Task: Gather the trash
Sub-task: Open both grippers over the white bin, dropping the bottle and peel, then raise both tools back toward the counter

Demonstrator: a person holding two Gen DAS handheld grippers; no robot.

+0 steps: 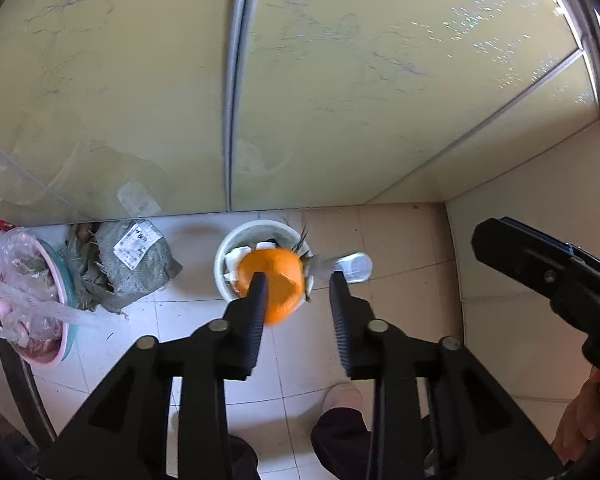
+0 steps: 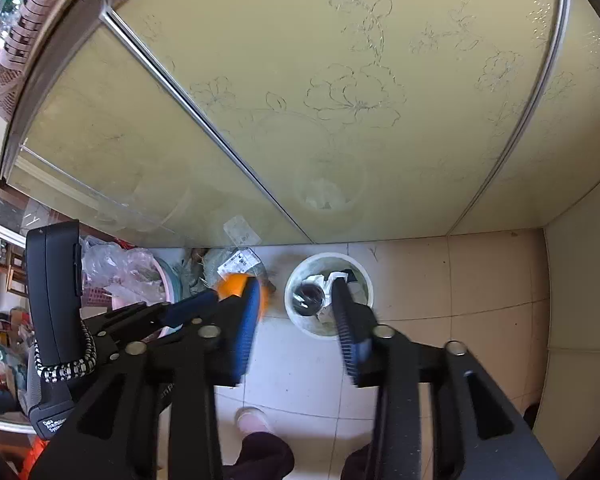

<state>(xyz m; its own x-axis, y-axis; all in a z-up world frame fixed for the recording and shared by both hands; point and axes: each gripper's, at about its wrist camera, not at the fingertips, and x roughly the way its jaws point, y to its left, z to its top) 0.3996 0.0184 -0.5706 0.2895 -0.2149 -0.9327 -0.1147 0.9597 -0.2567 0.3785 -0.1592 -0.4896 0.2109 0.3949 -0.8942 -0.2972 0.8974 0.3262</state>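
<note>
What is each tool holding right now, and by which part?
Nothing. Both the left tool and right tool stand open; the orange is loose over the bin.

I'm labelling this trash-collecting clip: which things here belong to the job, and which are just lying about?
Part of the job: orange round item, clear plastic container, white bin, left gripper, right gripper.

Lying about: grey labelled sack, pink basin stuffed with plastic bags, glass sliding door.
</note>
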